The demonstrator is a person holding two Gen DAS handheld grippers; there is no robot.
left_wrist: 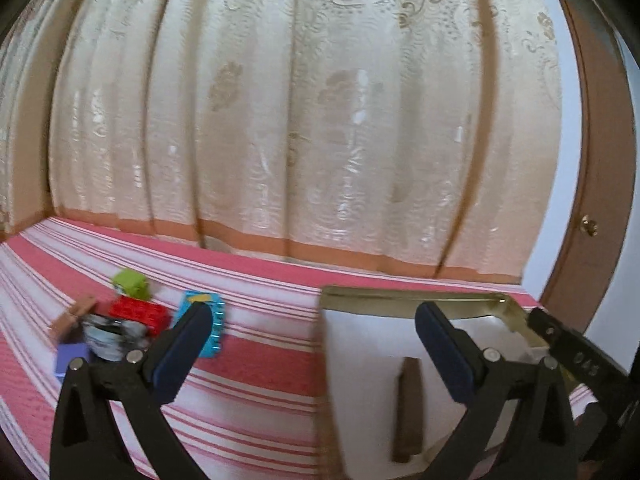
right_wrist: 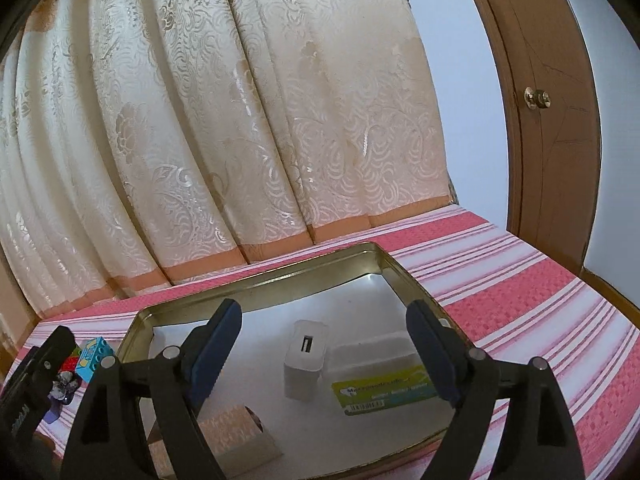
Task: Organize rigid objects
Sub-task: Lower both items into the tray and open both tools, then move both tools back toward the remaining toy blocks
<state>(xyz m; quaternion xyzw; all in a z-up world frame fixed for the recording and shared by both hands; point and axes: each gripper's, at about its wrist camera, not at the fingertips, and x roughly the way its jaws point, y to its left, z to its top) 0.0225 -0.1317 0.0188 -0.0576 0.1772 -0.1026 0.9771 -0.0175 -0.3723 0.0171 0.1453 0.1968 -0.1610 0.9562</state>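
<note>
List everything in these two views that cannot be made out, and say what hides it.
- Printed text on the green card in the metal tray, right wrist view: too small and partly behind the open right tool.
- Black-and-white object beside the red brick, left wrist view: motion-blurred, identity unclear.
- Tray's near edge, left wrist view: hidden behind the open left tool and cut off by the frame.
</note>
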